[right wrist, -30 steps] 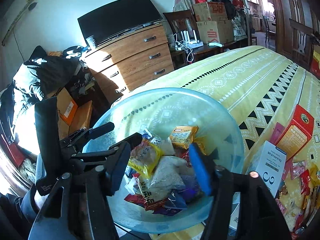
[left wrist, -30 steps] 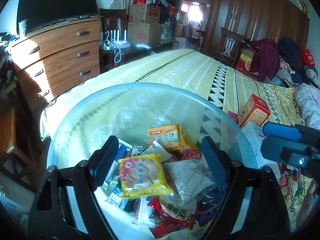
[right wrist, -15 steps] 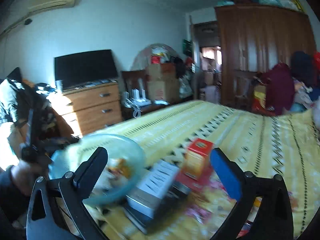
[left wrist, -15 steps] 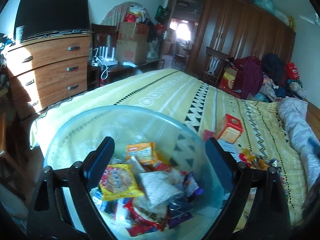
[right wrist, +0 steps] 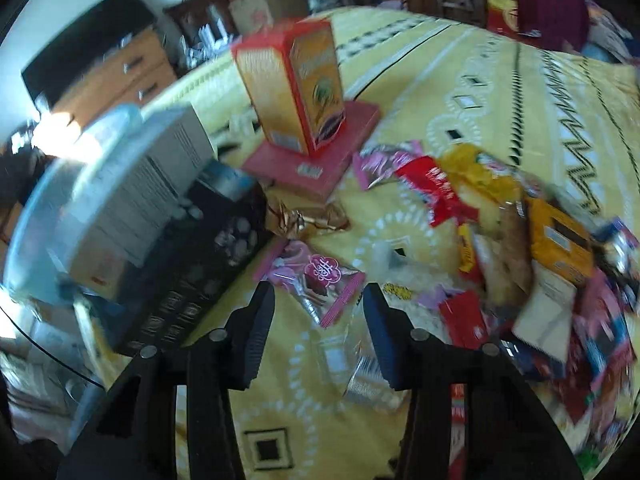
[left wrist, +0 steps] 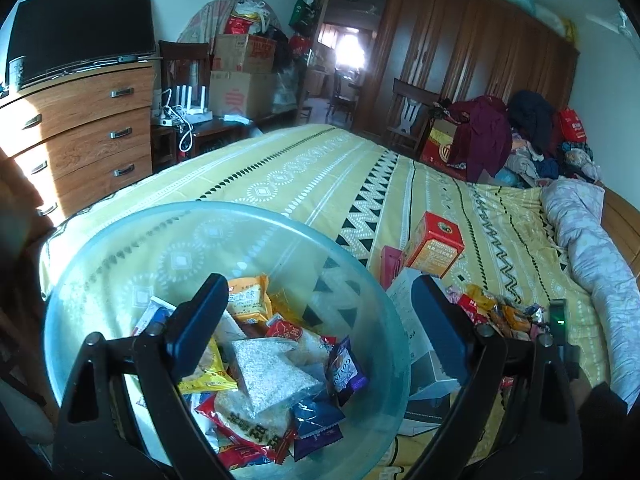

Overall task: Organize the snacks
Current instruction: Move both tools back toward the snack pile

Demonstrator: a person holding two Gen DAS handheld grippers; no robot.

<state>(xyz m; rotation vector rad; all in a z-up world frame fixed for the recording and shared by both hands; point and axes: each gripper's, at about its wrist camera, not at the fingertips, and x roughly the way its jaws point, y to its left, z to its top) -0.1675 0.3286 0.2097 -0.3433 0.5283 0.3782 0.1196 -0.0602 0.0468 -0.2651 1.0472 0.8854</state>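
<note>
While the left gripper point(left wrist: 316, 316) hangs wide and empty above one glass bowl point(left wrist: 360, 268) heaped with snack packets, one red-orange carton point(left wrist: 434, 246) stands on the yellow bedspread point(left wrist: 320, 172) beside it. Right gripper point(right wrist: 318, 332) is closing, jaws narrow, one pink packet point(right wrist: 320, 284) between its tips, pads not pressing; loose snack pile point(right wrist: 520, 232) lies right, count unclear through blur.
</note>
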